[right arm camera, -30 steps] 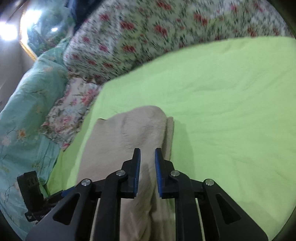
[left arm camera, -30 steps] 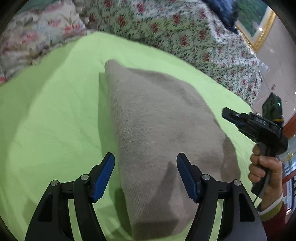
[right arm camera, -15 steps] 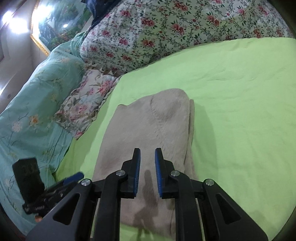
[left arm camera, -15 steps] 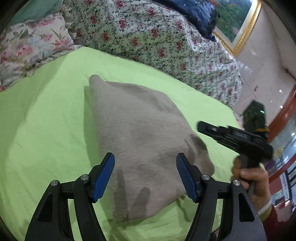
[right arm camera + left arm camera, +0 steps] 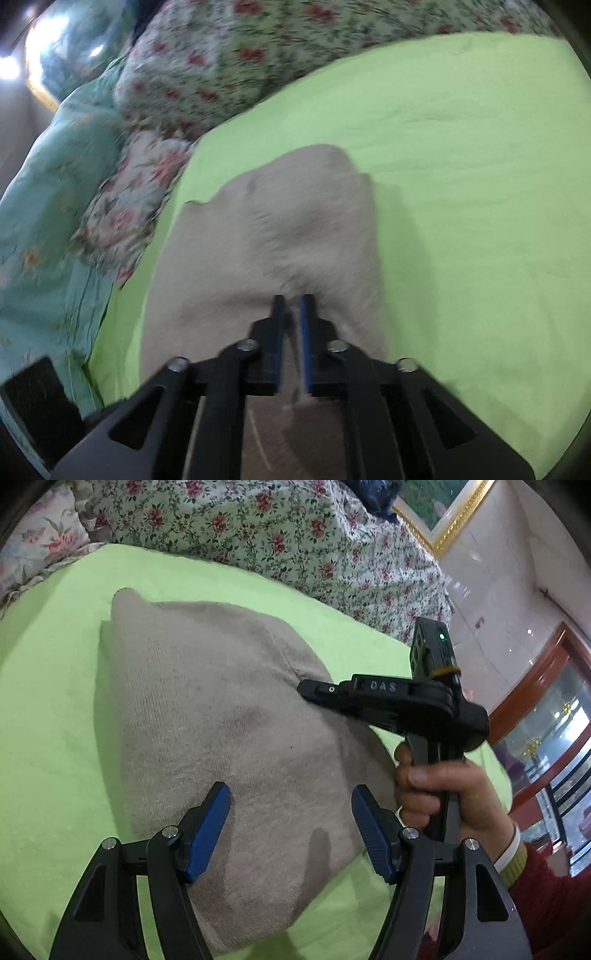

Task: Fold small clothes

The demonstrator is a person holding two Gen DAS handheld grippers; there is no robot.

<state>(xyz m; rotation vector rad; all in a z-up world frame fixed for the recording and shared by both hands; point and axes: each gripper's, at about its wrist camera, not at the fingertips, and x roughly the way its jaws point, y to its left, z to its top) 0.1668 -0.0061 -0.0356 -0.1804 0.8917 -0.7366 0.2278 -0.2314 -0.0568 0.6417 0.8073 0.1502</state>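
Since a second ago the right claw (image 5: 291, 301) has dropped onto the cloth (image 5: 221, 720), and in the left wrist view it has come in from the right edge toward the middle. Its jaws have just been closing and now stand nearly together; whether any cloth is pinched between them is lost in the blur. The tip rests on the grey knit at the centre of the right wrist view. A hand (image 5: 439, 794) at lower right in the left view holds its grip.

The left claw (image 5: 291, 812) stands wide open with nothing between its blue pads (image 5: 208, 830), over the near part of the cloth at bottom centre.

The cloth lies folded flat on the green sheet (image 5: 480, 184) of the bed, narrowing to a point toward the upper left in the left view. A floral quilt (image 5: 258, 528) fills the top of both views.
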